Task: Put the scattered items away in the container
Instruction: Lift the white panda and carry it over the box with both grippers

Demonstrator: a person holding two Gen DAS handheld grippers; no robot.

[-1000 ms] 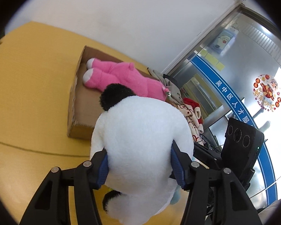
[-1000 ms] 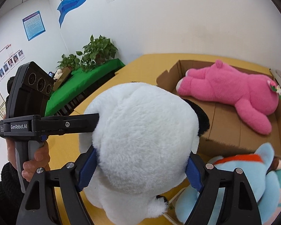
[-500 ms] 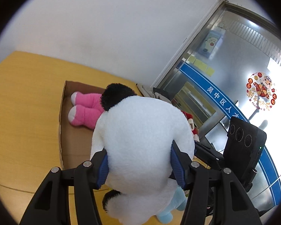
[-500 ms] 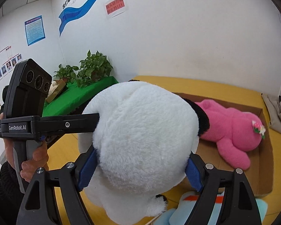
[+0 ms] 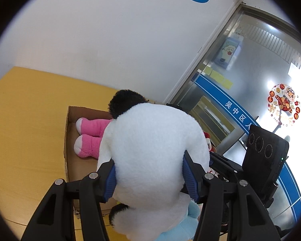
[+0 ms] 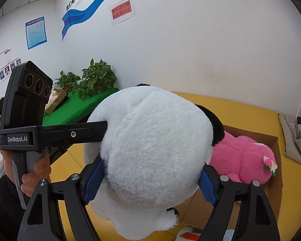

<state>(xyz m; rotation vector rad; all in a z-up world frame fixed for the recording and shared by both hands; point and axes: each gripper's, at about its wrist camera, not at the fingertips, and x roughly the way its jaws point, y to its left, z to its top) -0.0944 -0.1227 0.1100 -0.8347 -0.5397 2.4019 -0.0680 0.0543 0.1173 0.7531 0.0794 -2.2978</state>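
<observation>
panda (image 6: 150,150): fluffy white-black plush | pink toy (image 6: 244,160): fuzzy plush | box (image 5: 70,160): matt brown cardboard | grippers: matt black plastic, ribbed blue pads (image 5: 188,176), shiny metal screws | table (image 5: 26,120): smooth yellow | door (image 5: 250,60): glossy glass, metal frame

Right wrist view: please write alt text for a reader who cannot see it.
The right tongs clamp a big white plush panda, and the left tongs grip it from the side. Behind it a pink plush toy lies inside an open cardboard box on a yellow surface.
</observation>
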